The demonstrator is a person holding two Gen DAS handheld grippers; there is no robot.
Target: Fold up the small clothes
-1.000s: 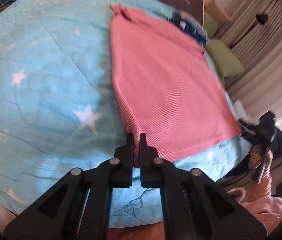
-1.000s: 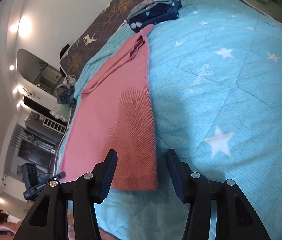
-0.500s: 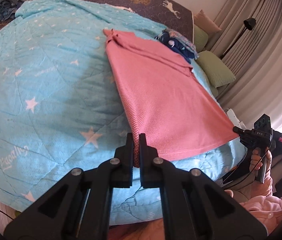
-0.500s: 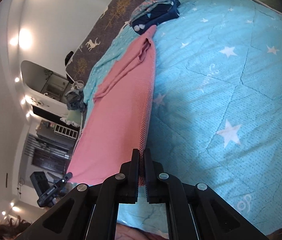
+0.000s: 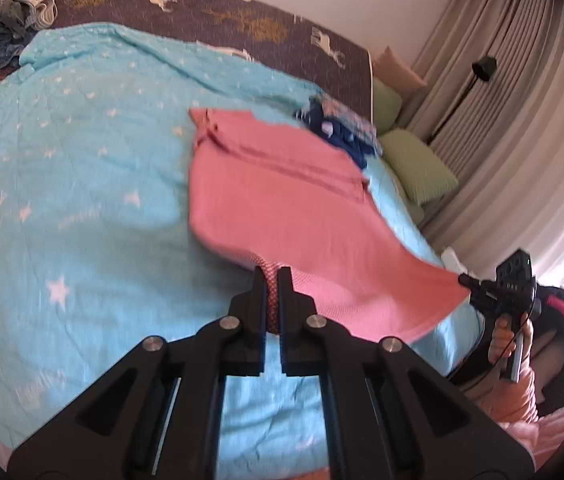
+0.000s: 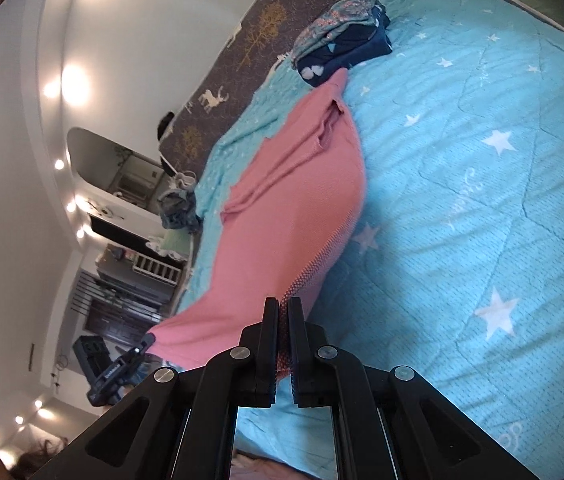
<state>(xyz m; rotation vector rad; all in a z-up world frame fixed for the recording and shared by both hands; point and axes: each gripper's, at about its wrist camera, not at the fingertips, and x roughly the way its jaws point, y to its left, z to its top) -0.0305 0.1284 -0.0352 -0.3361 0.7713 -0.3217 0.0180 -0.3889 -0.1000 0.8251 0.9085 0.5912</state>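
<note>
The pink garment (image 5: 282, 208) lay mid-frame on the bed's blue star quilt (image 5: 62, 200), its near hem raised off the bedding. The left tool (image 5: 272, 280) and right tool (image 6: 283, 312) were each clamped on a near corner. To fold cleanly, both corners should travel level and together toward the collar end at upper centre.

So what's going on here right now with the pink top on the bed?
A person is folding the pink top with two handheld grippers. The left gripper is shut on one near hem corner and the right gripper on the other, so the near end hangs lifted off the blue star quilt. The far collar end lies on the quilt beside a stack of folded clothes. No fold is made yet.
</note>
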